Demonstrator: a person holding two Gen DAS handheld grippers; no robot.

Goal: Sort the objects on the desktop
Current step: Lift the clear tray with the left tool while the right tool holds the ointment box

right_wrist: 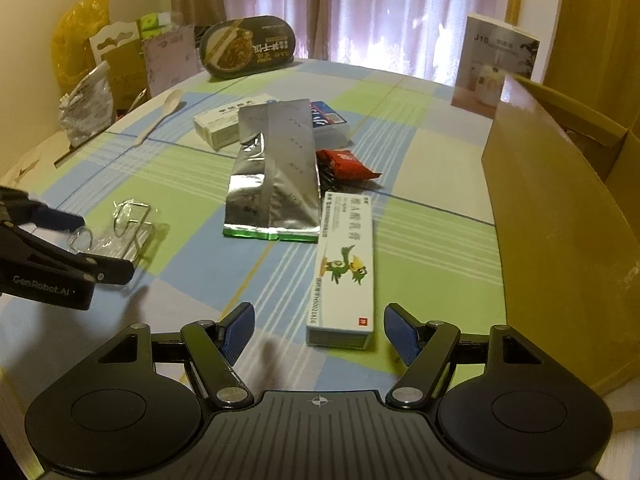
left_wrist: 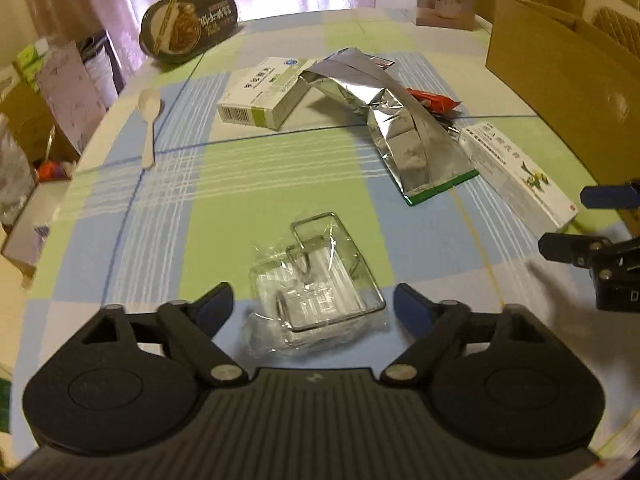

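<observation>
A wire holder in clear plastic wrap (left_wrist: 316,280) lies on the checked tablecloth between the fingertips of my left gripper (left_wrist: 314,306), which is open and apart from it. The same holder (right_wrist: 128,226) shows at the left of the right wrist view, with the left gripper (right_wrist: 94,246) around it. My right gripper (right_wrist: 318,332) is open, with the near end of a long white ointment box (right_wrist: 344,268) between its fingers. A silver foil bag (right_wrist: 276,176), a red snack packet (right_wrist: 346,164), a white medicine box (left_wrist: 260,96) and a white spoon (left_wrist: 149,120) lie farther off.
An open cardboard box (right_wrist: 560,216) stands along the right side of the table. An oval dark noodle tub (right_wrist: 248,46) leans at the far edge, a white booklet box (right_wrist: 496,64) stands at the far right, and bags and cartons (right_wrist: 104,68) crowd the left beyond the table.
</observation>
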